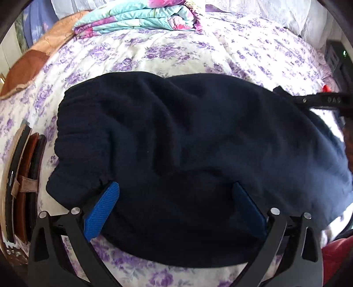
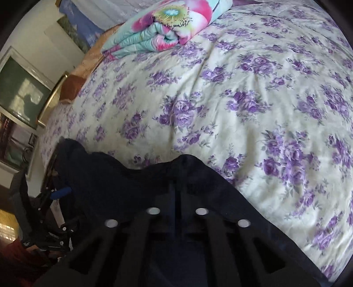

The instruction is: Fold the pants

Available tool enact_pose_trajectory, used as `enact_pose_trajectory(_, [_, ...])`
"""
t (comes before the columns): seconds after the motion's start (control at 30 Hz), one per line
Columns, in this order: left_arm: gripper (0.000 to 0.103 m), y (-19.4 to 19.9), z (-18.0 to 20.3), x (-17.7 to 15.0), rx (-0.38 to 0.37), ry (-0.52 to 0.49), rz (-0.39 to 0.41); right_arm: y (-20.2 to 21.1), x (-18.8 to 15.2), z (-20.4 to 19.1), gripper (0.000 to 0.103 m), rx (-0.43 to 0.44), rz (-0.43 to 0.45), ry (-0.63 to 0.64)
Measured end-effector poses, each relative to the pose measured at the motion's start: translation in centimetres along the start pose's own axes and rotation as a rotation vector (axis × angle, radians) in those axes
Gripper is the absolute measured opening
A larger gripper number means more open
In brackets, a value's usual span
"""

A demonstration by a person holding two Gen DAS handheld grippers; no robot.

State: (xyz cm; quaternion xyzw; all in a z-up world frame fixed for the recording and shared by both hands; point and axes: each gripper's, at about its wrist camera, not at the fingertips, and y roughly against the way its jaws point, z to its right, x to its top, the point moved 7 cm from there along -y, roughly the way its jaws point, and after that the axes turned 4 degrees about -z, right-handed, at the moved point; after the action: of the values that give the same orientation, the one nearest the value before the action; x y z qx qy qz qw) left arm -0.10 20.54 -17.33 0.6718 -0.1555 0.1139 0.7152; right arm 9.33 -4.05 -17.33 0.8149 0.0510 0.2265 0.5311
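Here, folded pants (image 1: 187,154) on bedspread (image 1: 176,50)

Black claw (image 1: 176,212) frames, silver screws, ribbed blue pads (image 1: 102,212); right claw (image 2: 177,194) likewise black.

Open floral bedspread (image 2: 242,92) beyond pants (image 1: 187,143); folded quilt (image 1: 141,17) at far edge.

The dark navy fleece pants (image 1: 187,154) lie folded in a wide bundle on the bed. The gathered waistband is at the left side.
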Motion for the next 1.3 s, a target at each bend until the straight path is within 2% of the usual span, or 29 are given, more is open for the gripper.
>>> enact_pose_trajectory(0.07, [0.099,0.0,-0.2,0.0,-0.009,0.030,0.015,0.9,0.8,0.7,0.002,-0.031,0.024,0.007])
enact_pose_trajectory(0.13, [0.099,-0.1,-0.3,0.0,-0.004,0.044,0.027,-0.3,1.7,2.6,0.002,-0.036,0.001,-0.029])
enact_pose_trajectory(0.2, [0.099,-0.2,-0.3,0.0,0.012,0.059,0.026,-2.5,2.3,4.5,0.000,-0.078,-0.020,-0.046])
enact_pose_trajectory(0.27, [0.099,-0.2,-0.5,0.2,0.015,0.074,0.011,-3.4,2.4,5.8,0.000,-0.022,-0.029,-0.084])
enact_pose_trajectory(0.33, [0.099,-0.1,-0.4,0.3,0.018,0.076,-0.009,-1.6,2.3,6.7,0.001,0.024,0.017,-0.147])
enact_pose_trajectory(0.43, [0.098,1.7,-0.8,0.9,-0.004,0.140,-0.013,2.3,2.0,5.2,0.001,0.034,0.107,-0.058])
enact_pose_trajectory(0.47, [0.098,3.3,-1.3,1.2,-0.026,0.189,0.028,3.5,1.7,3.5,0.004,0.049,0.121,0.013])
enact_pose_trajectory(0.53, [0.098,4.8,-2.2,1.5,-0.022,0.239,0.076,4.1,0.7,0.8,0.004,0.082,0.110,0.108])
enact_pose_trajectory(0.6, [0.098,4.8,-3.5,1.6,0.029,0.277,0.065,2.1,0.0,-1.7,0.004,0.120,0.049,0.163])
enact_pose_trajectory(0.63, [0.098,4.0,-4.0,1.5,0.060,0.286,0.034,0.4,-0.3,-2.0,0.003,0.096,0.017,0.175])
enact_pose_trajectory(0.7, [0.099,1.6,-5.1,1.0,0.188,0.265,-0.051,-3.1,-0.2,-0.1,0.000,-0.010,-0.032,0.157])
enact_pose_trajectory(0.73, [0.099,0.8,-5.7,0.8,0.291,0.232,-0.078,-4.1,-0.1,0.8,0.000,0.012,-0.039,0.127])
enact_pose_trajectory(0.77, [0.099,0.0,-6.2,0.3,0.299,0.234,-0.093,-4.1,0.2,1.6,0.000,0.080,-0.013,0.078])
enact_pose_trajectory(0.83, [0.099,0.1,-7.7,-0.5,0.184,0.394,-0.092,-3.6,0.3,1.5,0.000,0.071,-0.025,0.090])
enact_pose_trajectory(0.87, [0.099,0.6,-8.8,-1.2,0.149,0.502,-0.091,-3.0,0.3,1.2,0.000,0.038,-0.014,0.130])
enact_pose_trajectory(0.9, [0.099,1.3,-9.2,-1.5,0.138,0.547,-0.074,-2.2,0.3,1.0,0.000,0.019,0.008,0.143])
enact_pose_trajectory(0.93, [0.099,2.1,-9.2,-1.4,0.134,0.557,-0.050,-1.3,0.4,0.9,0.005,0.022,0.036,0.138])
enact_pose_trajectory(1.0, [0.098,4.6,-8.7,-0.6,0.154,0.523,0.026,0.5,0.8,0.1,0.006,0.067,0.090,0.125])
enact_pose_trajectory(1.1, [0.098,7.1,-7.9,2.1,0.172,0.485,0.132,0.2,1.0,-1.8,0.013,0.091,0.088,0.163])
enact_pose_trajectory(1.13, [0.098,7.7,-7.5,3.6,0.150,0.475,0.172,-0.3,0.8,-2.1,0.029,0.087,0.079,0.172])
enact_pose_trajectory(1.17, [0.098,7.7,-7.1,4.7,0.136,0.464,0.184,-1.3,0.5,-2.0,0.044,0.047,0.059,0.181])
enact_pose_trajectory(1.2, [0.098,7.3,-6.7,6.0,0.136,0.442,0.185,-2.7,0.4,-1.6,0.045,0.001,0.024,0.182])
enact_pose_trajectory(1.23, [0.098,6.4,-6.6,6.7,0.165,0.413,0.164,-3.9,0.1,-1.2,0.044,-0.010,-0.007,0.179])
enact_pose_trajectory(1.27, [0.098,5.0,-6.6,7.2,0.204,0.387,0.127,-3.7,0.3,-1.1,0.044,0.001,0.043,0.188])
enact_pose_trajectory(1.3, [0.099,3.1,-6.8,6.9,0.267,0.357,0.060,-3.6,0.2,-1.1,0.044,-0.005,0.041,0.201])
